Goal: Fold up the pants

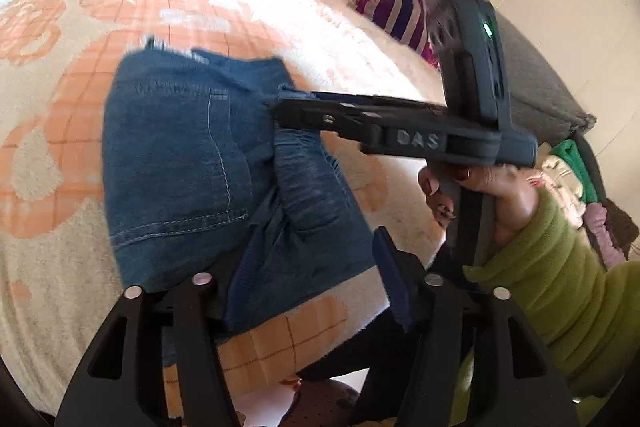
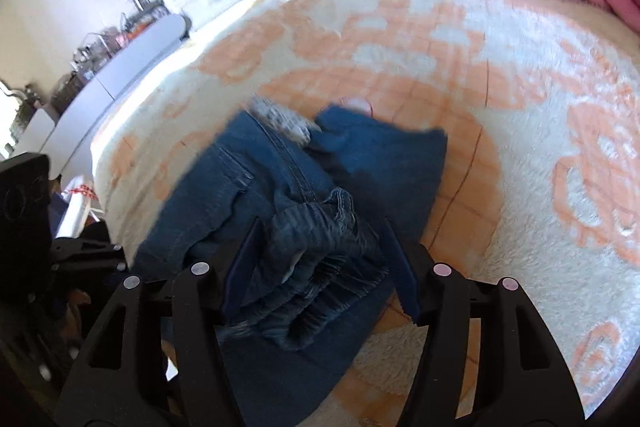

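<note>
Folded blue jeans (image 1: 188,163) lie on a bed's cream-and-orange blanket (image 1: 60,75), near its front edge. The left gripper (image 1: 316,267) and right gripper (image 2: 320,267) both stand apart, denim between unpressed pads. "DAS" marks the right gripper's side.

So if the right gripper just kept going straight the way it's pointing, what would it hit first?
Most likely the folded jeans: the right gripper has their bunched denim edge between its open fingers, with the patterned blanket underneath. Depth is hard to judge.
</note>
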